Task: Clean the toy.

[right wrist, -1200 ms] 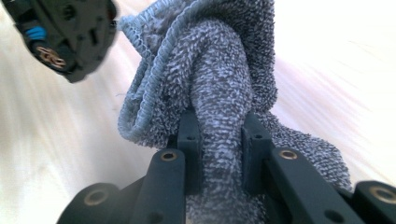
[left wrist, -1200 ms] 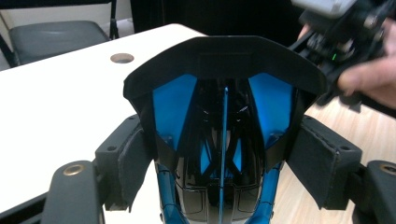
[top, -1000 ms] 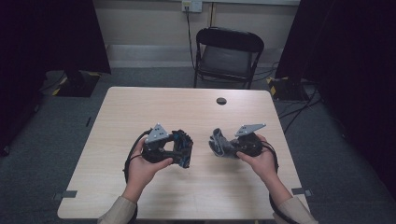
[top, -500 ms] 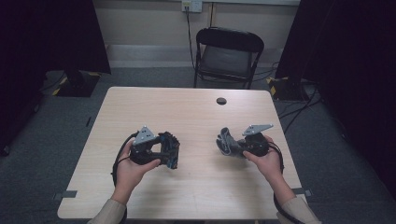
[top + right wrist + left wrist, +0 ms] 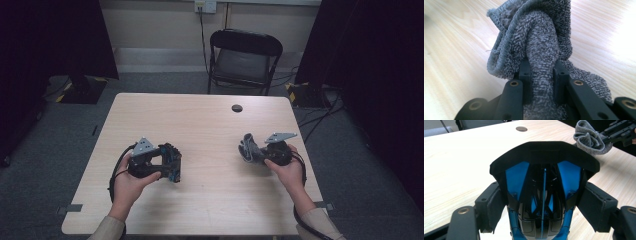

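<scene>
My left gripper (image 5: pixel 169 162) hangs low over the near left of the wooden table (image 5: pixel 200 120). It is shut on a black and blue plastic object (image 5: pixel 175 165). In the left gripper view both pads (image 5: pixel 492 207) press the sides of this curved object (image 5: pixel 544 170). My right gripper (image 5: pixel 256 152), over the near right of the table, is shut on a bunched grey cloth (image 5: pixel 247 147). The right gripper view has the cloth (image 5: pixel 541 37) pinched between the jaws of the right gripper (image 5: pixel 541 80), its folds rising above them. The cloth (image 5: pixel 589 138) also appears at the top right of the left gripper view.
A small round dark cap (image 5: pixel 237 108) sits in the tabletop near the far edge. A black folding chair (image 5: pixel 245 55) stands beyond the table. Cables lie on the grey floor at the right, and dark curtains hang on both sides.
The two hands have drawn apart. The left gripper moved left with the black and blue object, and the right gripper moved right with the cloth. Both grips are unchanged.
</scene>
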A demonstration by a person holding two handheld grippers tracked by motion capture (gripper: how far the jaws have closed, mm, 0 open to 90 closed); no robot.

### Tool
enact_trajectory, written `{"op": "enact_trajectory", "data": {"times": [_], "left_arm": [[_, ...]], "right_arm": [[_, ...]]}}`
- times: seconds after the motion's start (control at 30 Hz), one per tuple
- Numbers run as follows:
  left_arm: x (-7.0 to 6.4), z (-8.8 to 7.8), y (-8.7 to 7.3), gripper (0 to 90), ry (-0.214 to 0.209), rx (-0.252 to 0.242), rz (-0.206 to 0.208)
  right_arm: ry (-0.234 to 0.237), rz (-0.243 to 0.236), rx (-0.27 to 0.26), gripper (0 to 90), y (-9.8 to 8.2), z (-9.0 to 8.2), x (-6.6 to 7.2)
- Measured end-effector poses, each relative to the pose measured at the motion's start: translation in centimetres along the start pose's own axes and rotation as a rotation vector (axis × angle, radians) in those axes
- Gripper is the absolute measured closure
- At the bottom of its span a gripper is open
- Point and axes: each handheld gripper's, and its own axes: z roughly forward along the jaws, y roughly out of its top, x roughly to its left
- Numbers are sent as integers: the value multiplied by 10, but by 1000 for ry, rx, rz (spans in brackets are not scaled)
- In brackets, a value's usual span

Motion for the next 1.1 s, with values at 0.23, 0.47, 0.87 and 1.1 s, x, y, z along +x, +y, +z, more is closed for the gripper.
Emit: {"op": "enact_trajectory", "data": {"times": [0.23,0.47,0.87,1.1], "left_arm": [[6,-8,-1,252,17,9,6],[13,-12,-6,252,29,22,-6],[18,-9,-10,252,35,34,-10],[18,-7,-10,252,34,34,-11]], "right_arm": [[-43,30,-5,743,0,6,-9],[-77,30,5,736,-2,11,-19],[-99,64,17,721,-12,19,-30],[-105,57,24,688,-11,19,-29]]}}
